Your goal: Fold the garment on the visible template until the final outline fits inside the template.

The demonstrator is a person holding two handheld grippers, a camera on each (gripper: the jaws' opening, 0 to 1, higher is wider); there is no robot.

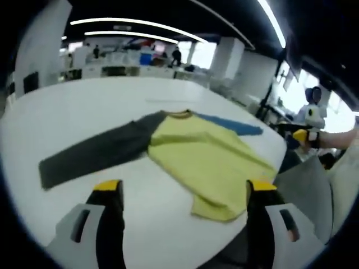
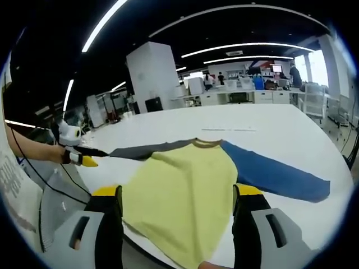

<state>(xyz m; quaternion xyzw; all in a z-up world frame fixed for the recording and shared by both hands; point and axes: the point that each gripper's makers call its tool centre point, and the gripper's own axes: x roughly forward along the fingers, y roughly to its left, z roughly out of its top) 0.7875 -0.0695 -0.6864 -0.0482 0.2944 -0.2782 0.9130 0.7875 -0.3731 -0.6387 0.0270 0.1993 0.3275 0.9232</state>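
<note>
On the big white table point(image 1: 67, 106) lies the shirt point(image 1: 205, 154), spread out flat, with its yellow body in the middle, a dark gray sleeve point(image 1: 92, 154) stretched out to one side and a blue sleeve point(image 2: 280, 174) to the other. I cannot make out any template lines on the table from here. My left gripper point(image 1: 185, 188) hangs above the table near the bottom edge of the shirt, its jaws wide apart and holding nothing. My right gripper point(image 2: 176, 193) hovers over the yellow body, jaws spread too, with nothing between them. I think the shirt is light and floppy, so it will sag and bunch when I lift it, and it may slide on the smooth table. I would pinch it at the end of a sleeve or at a corner of the bottom edge, taking just one layer, and fold the sleeves in over the body first.
</note>
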